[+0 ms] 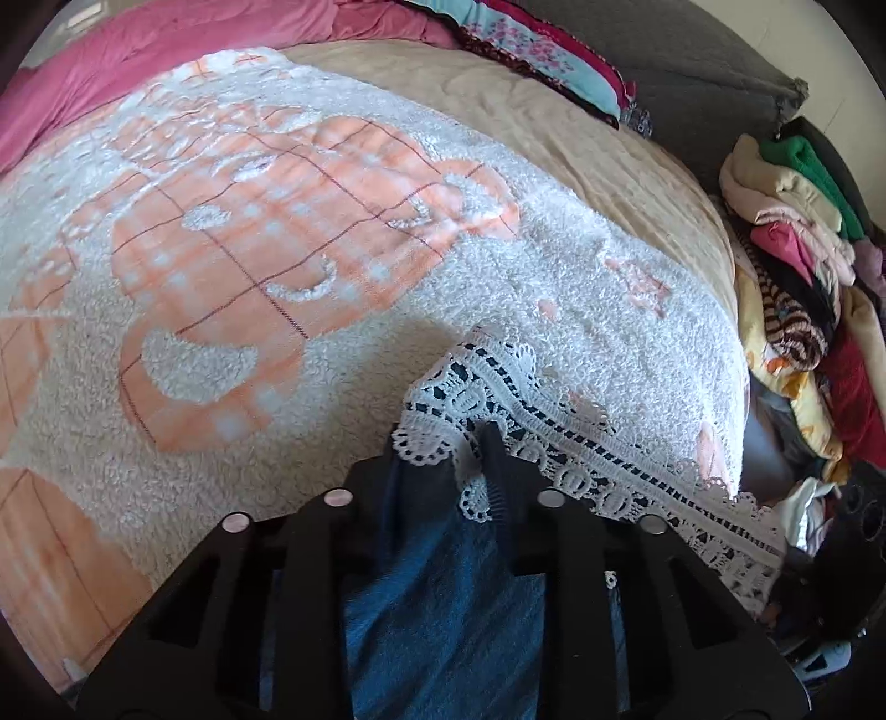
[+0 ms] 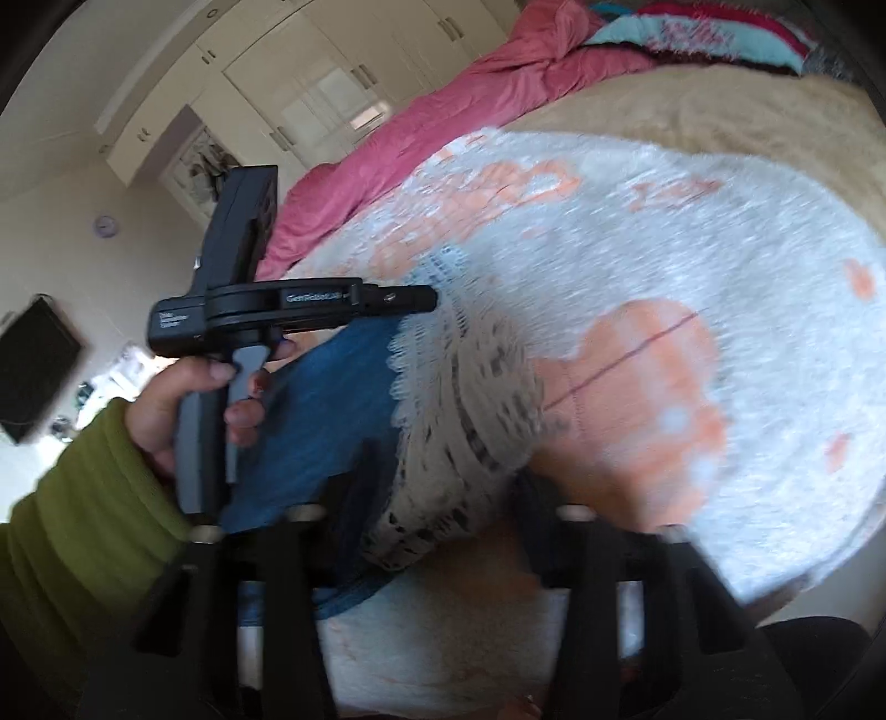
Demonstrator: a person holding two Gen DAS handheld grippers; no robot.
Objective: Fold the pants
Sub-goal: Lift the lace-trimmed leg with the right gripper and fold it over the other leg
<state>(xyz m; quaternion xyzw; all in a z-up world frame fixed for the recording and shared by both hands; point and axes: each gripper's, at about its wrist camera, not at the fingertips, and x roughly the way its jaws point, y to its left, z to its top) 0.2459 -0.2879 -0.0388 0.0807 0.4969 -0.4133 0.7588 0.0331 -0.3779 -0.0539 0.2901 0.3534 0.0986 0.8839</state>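
Note:
The pants (image 1: 443,598) are blue denim with a white lace hem (image 1: 498,387). In the left wrist view my left gripper (image 1: 443,443) is shut on the lace hem and holds it just above the white and orange fleece blanket (image 1: 249,249). In the right wrist view, which is blurred, my right gripper (image 2: 443,471) is shut on the lace hem (image 2: 459,399) with blue denim (image 2: 315,415) hanging to the left. The left gripper (image 2: 426,299) also shows there, held by a hand in a green sleeve, its tip at the lace.
The blanket lies on a beige bedspread (image 1: 581,127). A pink duvet (image 1: 138,50) and patterned pillows (image 1: 531,50) lie at the head of the bed. A pile of mixed clothes (image 1: 797,266) is stacked at the right. Wardrobes (image 2: 310,88) stand beyond the bed.

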